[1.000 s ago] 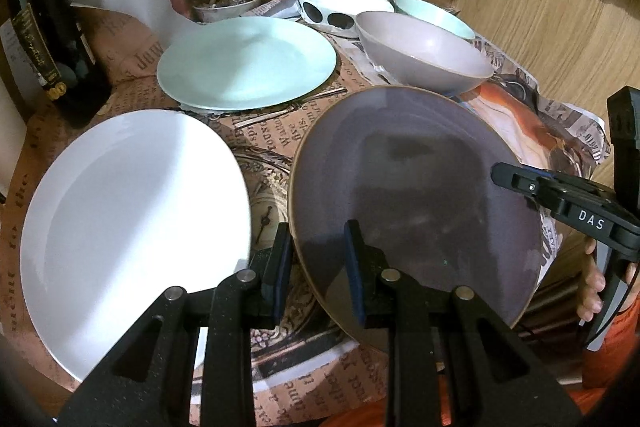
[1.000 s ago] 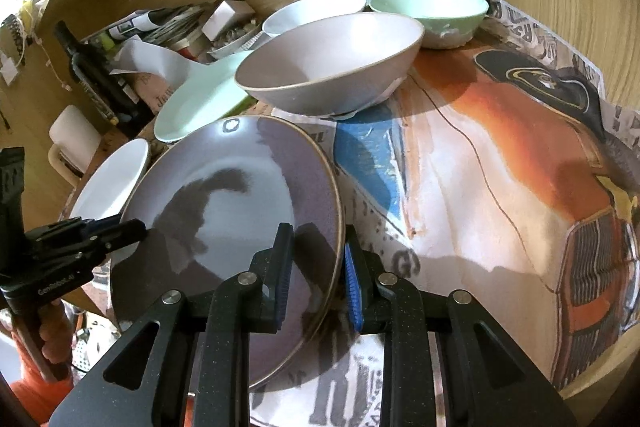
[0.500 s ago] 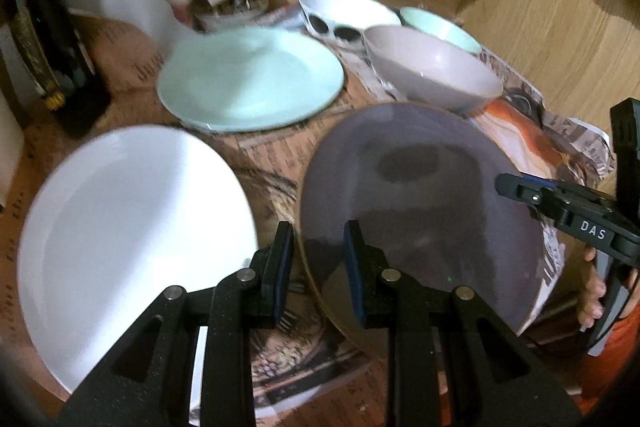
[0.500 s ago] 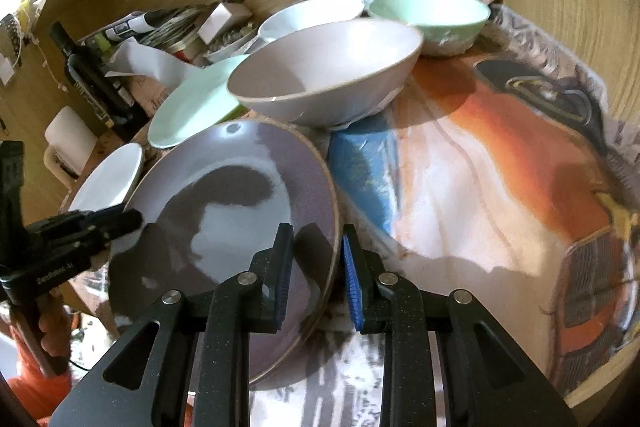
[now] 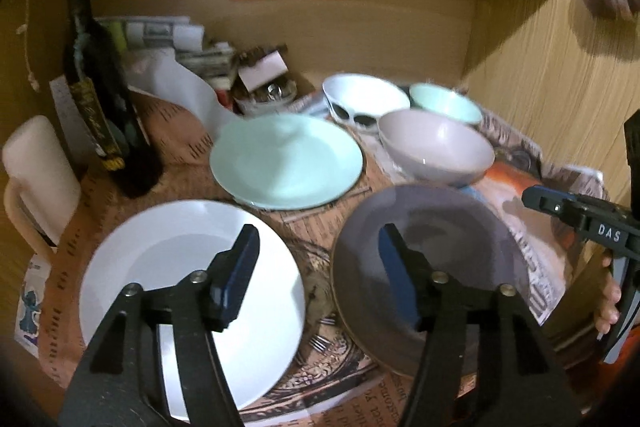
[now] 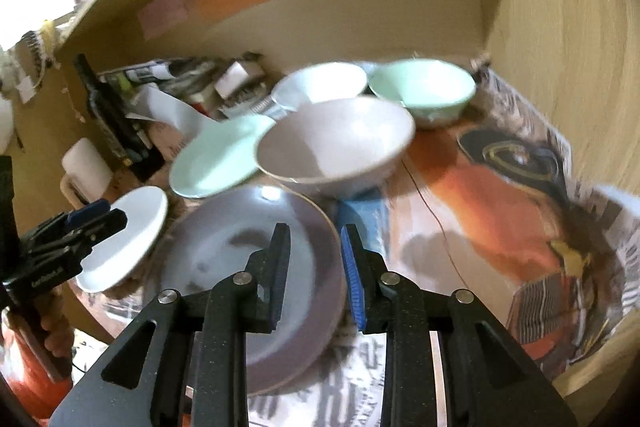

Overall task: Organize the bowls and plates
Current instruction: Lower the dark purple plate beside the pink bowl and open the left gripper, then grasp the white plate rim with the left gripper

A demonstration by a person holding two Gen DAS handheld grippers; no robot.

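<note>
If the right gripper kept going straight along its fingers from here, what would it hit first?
Probably the grey plate: the open right gripper hangs over its right rim, angled down. Had it cleared that rim, the beige bowl comes next. Depth is uncertain.

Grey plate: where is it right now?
The grey plate lies flat on the newspaper at front right in the left wrist view, beside the white plate, just before the grey bowl; neither gripper holds it.

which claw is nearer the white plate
Left. The left claw hangs open with one finger over the white plate and the other over the grey plate. The right claw is open over the grey plate's far side, away from the white one.
</note>
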